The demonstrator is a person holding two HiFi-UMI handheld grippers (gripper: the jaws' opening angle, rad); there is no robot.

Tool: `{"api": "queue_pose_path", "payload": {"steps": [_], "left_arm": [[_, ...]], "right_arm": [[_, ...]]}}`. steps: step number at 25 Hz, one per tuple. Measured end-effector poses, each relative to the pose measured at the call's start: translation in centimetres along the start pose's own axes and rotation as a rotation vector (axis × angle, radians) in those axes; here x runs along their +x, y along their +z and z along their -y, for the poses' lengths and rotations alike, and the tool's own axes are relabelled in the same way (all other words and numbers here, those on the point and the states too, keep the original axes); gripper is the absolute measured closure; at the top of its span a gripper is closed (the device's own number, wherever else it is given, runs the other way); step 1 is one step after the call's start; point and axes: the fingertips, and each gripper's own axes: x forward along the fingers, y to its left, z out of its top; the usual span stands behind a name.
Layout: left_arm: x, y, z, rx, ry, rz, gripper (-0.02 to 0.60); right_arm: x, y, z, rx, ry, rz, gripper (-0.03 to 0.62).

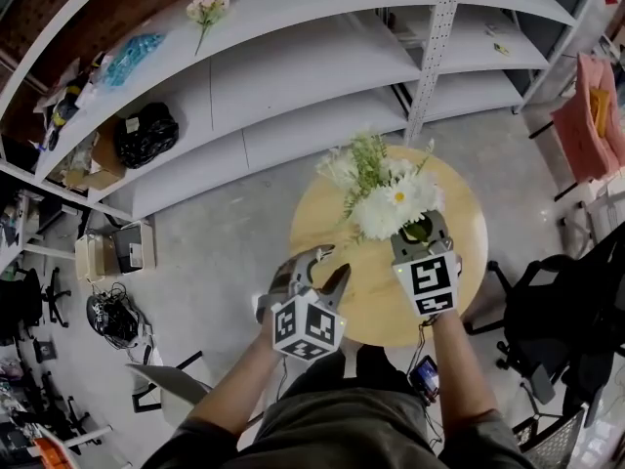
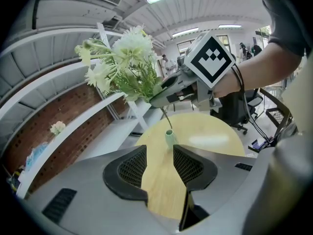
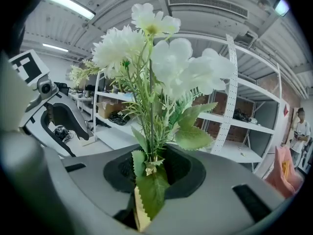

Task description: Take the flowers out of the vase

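Observation:
A bunch of white flowers with green leaves [image 1: 384, 189] is held over the round wooden table [image 1: 322, 213]. My right gripper [image 1: 420, 231] is shut on its stems, which stand up between the pads [image 3: 150, 169]. In the left gripper view the bunch [image 2: 124, 65] hangs from the right gripper [image 2: 164, 96], and one thin stem reaches down to the mouth of a small pale green vase [image 2: 169, 138] standing on the table. I cannot tell whether the stem's end is still inside it. My left gripper [image 1: 314, 267] is open and holds nothing, short of the vase [image 2: 160, 163]. The head view hides the vase.
White shelving [image 1: 293, 66] curves behind the table, with a single flower [image 1: 207, 10], a blue bundle [image 1: 132, 55] and a black bag [image 1: 146, 133] on it. A black office chair [image 1: 571, 311] stands at the right, and a pink item [image 1: 594, 115] hangs at the far right.

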Motion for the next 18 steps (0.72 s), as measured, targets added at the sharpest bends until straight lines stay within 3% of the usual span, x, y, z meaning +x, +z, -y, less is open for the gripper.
{"api": "queue_pose_path", "payload": {"steps": [5, 18], "left_arm": [[-1.3, 1.2, -0.8, 0.023, 0.011, 0.029, 0.405], [-5.9, 5.8, -4.2, 0.085, 0.085, 0.149, 0.405]], "right_arm": [[-1.5, 2.9, 0.2, -0.03, -0.018, 0.028, 0.502], [-6.5, 14.9, 0.5, -0.158, -0.076, 0.198, 0.503]]}}
